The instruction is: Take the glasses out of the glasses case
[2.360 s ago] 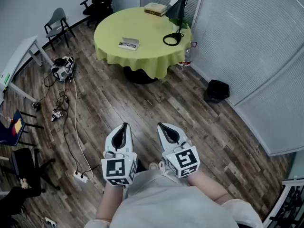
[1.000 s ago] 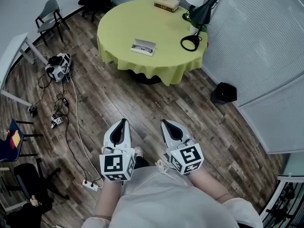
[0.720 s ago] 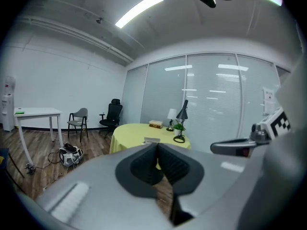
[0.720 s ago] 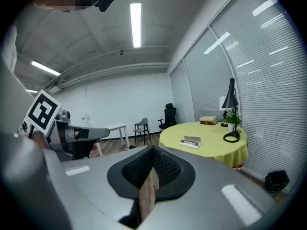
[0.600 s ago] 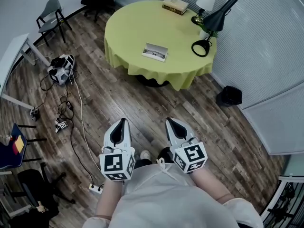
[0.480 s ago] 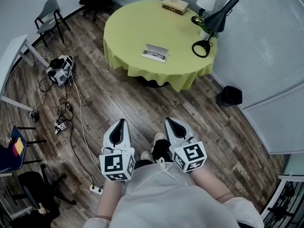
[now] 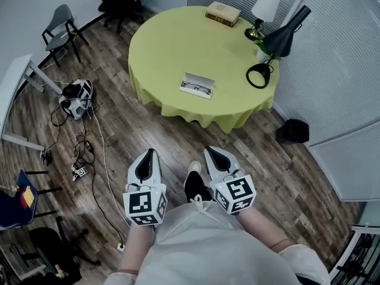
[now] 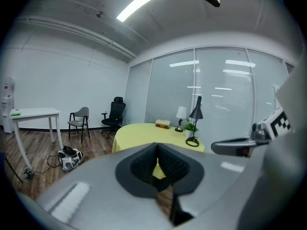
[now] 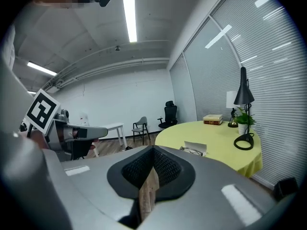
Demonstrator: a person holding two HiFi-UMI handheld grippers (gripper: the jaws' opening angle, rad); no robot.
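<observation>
An open white glasses case (image 7: 198, 85) lies near the front edge of the round table with a yellow cloth (image 7: 172, 46), with dark glasses visible in it. In the right gripper view the glasses case (image 9: 194, 149) appears just past the jaws, far off. Both grippers are held close to my body, well short of the table. My left gripper (image 7: 149, 154) and right gripper (image 7: 209, 152) point at the floor ahead and are shut on nothing. The left gripper view shows its pads (image 8: 144, 164) meeting, with the table (image 8: 136, 132) beyond.
On the table's far side stand a black desk lamp (image 7: 278, 45), a white lamp (image 7: 264, 9) and a book (image 7: 222, 13). A black bin (image 7: 294, 130) sits on the floor to the right. Cables and a bag (image 7: 76, 92) lie left, near a grey chair (image 7: 58, 24).
The table and case have come nearer and lower in the head view as the person walks toward them. Both grippers stay shut and held in the same pose.
</observation>
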